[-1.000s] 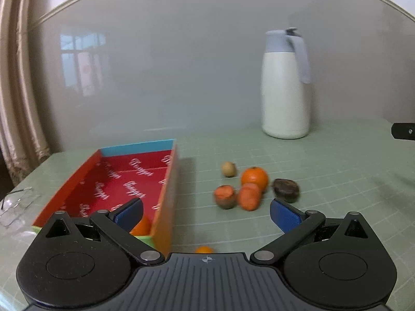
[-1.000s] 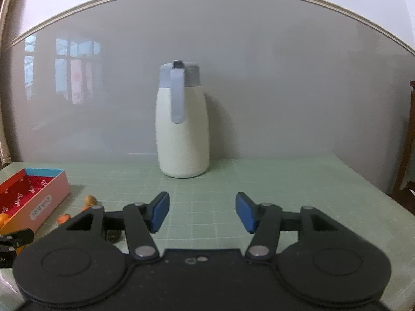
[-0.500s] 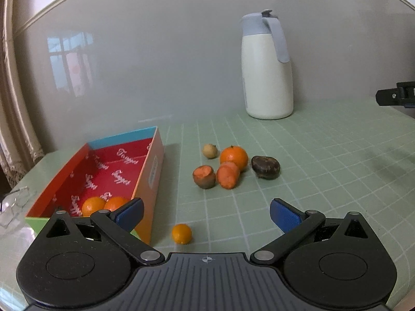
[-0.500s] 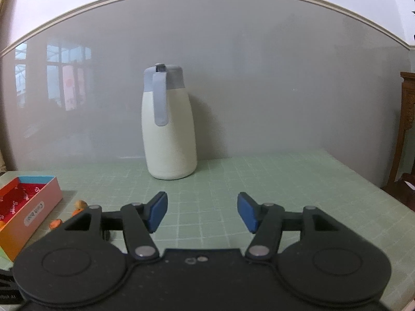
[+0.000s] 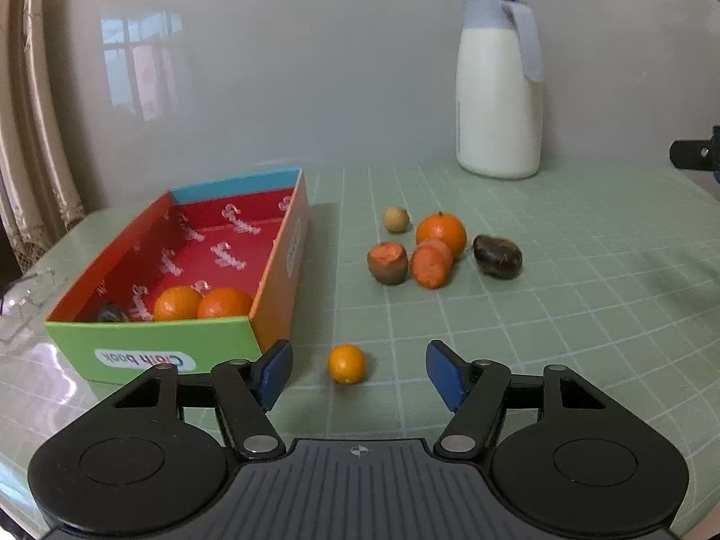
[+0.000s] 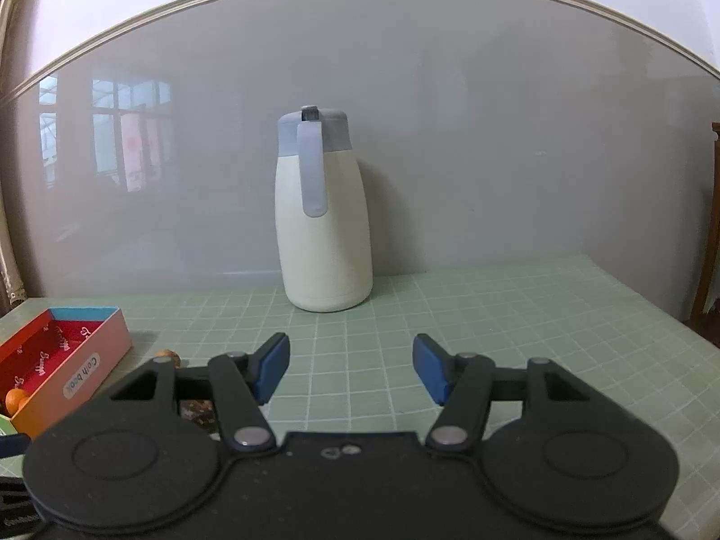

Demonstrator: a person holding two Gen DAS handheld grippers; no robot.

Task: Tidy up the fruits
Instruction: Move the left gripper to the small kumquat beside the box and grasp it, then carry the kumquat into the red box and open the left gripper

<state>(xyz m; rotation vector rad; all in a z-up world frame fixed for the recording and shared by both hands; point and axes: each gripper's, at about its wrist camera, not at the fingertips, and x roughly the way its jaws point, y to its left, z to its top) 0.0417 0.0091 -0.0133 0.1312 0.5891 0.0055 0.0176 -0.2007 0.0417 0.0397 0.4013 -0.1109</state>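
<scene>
Left gripper (image 5: 355,375): jaws closing around small orange (image 5: 346,363), not yet touching
Right gripper (image 6: 346,369): half open, empty
Box (image 5: 148,337): oranges inside; more fruit left

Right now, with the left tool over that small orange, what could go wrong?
1. The left tool is closing with the small orange between its pads but untouched and off-centre; one pad may hit first and roll it away.
2. The box stands beside the left pad, which might nudge it.
</scene>
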